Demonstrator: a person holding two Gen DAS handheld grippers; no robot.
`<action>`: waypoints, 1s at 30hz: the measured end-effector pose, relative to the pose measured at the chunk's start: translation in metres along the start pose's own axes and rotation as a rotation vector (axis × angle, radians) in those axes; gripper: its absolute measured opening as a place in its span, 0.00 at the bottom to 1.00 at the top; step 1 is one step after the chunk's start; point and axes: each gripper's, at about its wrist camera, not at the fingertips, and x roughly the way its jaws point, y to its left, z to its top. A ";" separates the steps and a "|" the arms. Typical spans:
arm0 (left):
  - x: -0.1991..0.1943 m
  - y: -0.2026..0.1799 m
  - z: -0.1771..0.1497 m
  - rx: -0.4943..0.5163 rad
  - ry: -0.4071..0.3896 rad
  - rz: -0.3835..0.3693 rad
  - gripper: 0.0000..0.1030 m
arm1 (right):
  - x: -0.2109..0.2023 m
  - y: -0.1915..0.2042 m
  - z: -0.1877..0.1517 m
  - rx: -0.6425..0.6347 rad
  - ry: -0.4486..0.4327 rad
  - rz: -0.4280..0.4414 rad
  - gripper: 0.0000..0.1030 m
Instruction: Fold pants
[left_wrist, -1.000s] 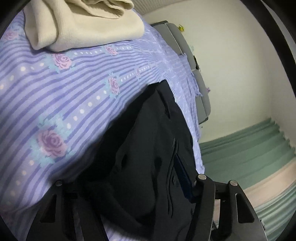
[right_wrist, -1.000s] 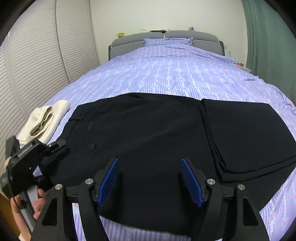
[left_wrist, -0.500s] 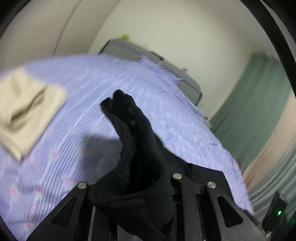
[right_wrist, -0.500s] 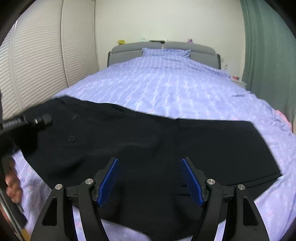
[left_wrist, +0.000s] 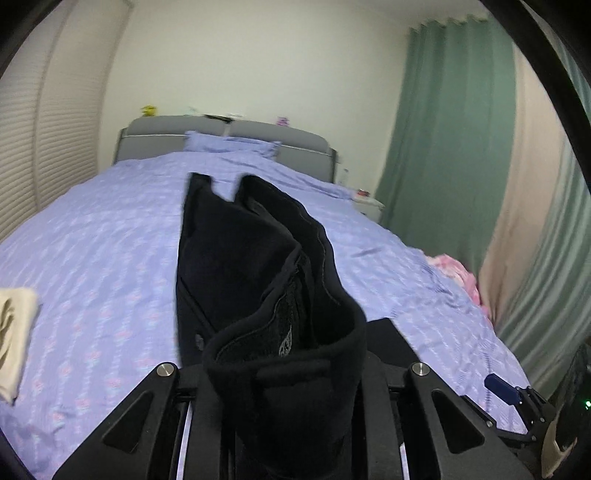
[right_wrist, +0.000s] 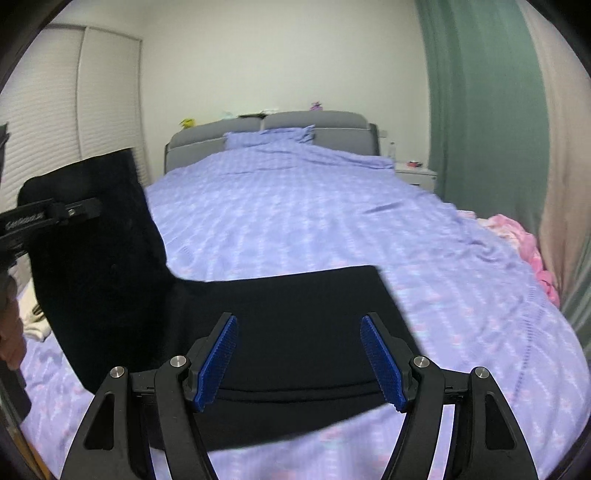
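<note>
The bunched black pants (left_wrist: 266, 302) fully cover the left gripper (left_wrist: 284, 391) fingertips, so their pads cannot be seen. At nine o'clock in the left wrist view, the cream garment (left_wrist: 14, 332) is cut off by the edge and smeared. On the headboard (right_wrist: 273, 127) at twelve o'clock, small trinkets are too tiny to identify. The bedspread (right_wrist: 332, 221) pattern is motion-blurred.

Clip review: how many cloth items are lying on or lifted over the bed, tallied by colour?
Black: 1, the pants
Cream: 1, a folded garment
Pink: 1, a bundle at the bed's edge
Total: 3
</note>
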 end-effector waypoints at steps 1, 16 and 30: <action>0.007 -0.014 -0.001 0.011 0.013 -0.008 0.19 | -0.003 -0.013 -0.001 0.007 -0.003 -0.012 0.69; 0.151 -0.194 -0.094 0.254 0.241 -0.025 0.20 | 0.007 -0.163 -0.056 0.171 0.088 -0.137 0.69; 0.120 -0.209 -0.117 0.250 0.256 -0.091 0.80 | -0.003 -0.200 -0.081 0.271 0.097 -0.172 0.68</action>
